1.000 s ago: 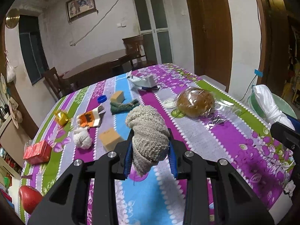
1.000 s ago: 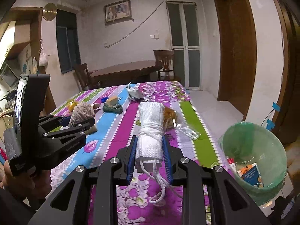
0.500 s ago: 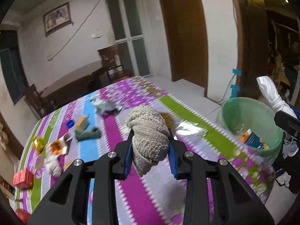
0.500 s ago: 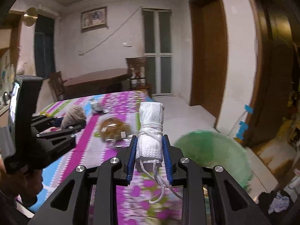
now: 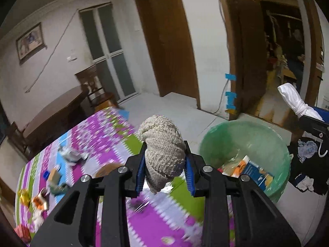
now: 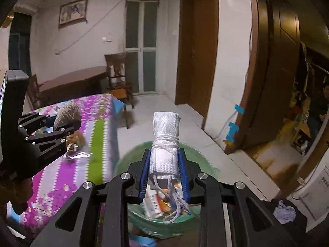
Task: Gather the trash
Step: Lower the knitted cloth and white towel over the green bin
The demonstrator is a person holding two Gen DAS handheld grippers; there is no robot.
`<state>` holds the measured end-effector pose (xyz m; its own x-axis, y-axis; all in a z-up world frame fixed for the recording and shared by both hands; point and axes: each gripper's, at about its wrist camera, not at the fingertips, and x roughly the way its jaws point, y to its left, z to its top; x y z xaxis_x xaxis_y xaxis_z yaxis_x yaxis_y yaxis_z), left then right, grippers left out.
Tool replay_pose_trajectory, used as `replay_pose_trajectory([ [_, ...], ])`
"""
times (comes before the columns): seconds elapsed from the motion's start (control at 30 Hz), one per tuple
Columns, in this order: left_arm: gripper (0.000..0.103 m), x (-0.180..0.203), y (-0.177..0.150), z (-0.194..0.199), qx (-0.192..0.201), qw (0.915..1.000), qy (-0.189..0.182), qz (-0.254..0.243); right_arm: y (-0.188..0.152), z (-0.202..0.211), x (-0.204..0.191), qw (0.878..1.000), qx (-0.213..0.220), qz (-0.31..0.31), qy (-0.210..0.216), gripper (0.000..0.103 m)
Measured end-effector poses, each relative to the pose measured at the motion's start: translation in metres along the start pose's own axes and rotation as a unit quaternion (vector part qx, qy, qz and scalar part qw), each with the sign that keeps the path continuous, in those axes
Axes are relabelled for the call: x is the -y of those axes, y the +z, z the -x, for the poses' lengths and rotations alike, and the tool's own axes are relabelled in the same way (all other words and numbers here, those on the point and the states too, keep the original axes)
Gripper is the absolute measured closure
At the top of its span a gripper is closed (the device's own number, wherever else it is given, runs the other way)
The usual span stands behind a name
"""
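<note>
My left gripper (image 5: 164, 162) is shut on a beige knitted rag (image 5: 162, 150) and holds it above the table's right edge, left of the green bin (image 5: 222, 135). The rag also shows in the right wrist view (image 6: 66, 116). My right gripper (image 6: 164, 174) is shut on a white cloth roll tied with cord (image 6: 165, 144) and holds it right over the green bin (image 6: 123, 164), which has cartons inside. The roll also shows in the left wrist view (image 5: 294, 100) at the far right.
The table with the striped purple cloth (image 5: 98, 144) carries several scraps at its left end (image 5: 41, 199). Dark clothes (image 5: 306, 164) lie on the floor right of the bin. A wooden table and chair (image 6: 117, 76) stand behind. An open doorway (image 6: 298, 103) is at right.
Both grippers have swung right from over the table toward the green bin, each still holding its item. The right gripper now hangs over the bin.
</note>
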<state>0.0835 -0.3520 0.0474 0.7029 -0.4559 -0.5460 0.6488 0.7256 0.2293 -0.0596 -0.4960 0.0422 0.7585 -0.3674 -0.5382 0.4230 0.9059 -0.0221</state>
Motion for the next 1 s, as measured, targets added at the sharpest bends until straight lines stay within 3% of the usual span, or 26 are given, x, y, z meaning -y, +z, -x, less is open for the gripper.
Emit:
replay_pose_trajectory([
  [0.37, 0.072, 0.059, 0.028, -0.045, -0.008, 0.9972, -0.052, -0.054, 0.008, -0.044, 0.071, 0.997, -0.060, -0.050, -0.025, 0.075],
  [0.63, 0.072, 0.077, 0.032, -0.064, -0.023, 0.9936, -0.084, -0.071, 0.011, -0.078, 0.084, 0.993, -0.101, -0.063, -0.017, 0.075],
  [1.0, 0.072, 0.087, 0.026, -0.069, -0.033, 0.9925, -0.092, -0.074, 0.007, -0.089, 0.081, 0.992, -0.109, -0.065, -0.001, 0.075],
])
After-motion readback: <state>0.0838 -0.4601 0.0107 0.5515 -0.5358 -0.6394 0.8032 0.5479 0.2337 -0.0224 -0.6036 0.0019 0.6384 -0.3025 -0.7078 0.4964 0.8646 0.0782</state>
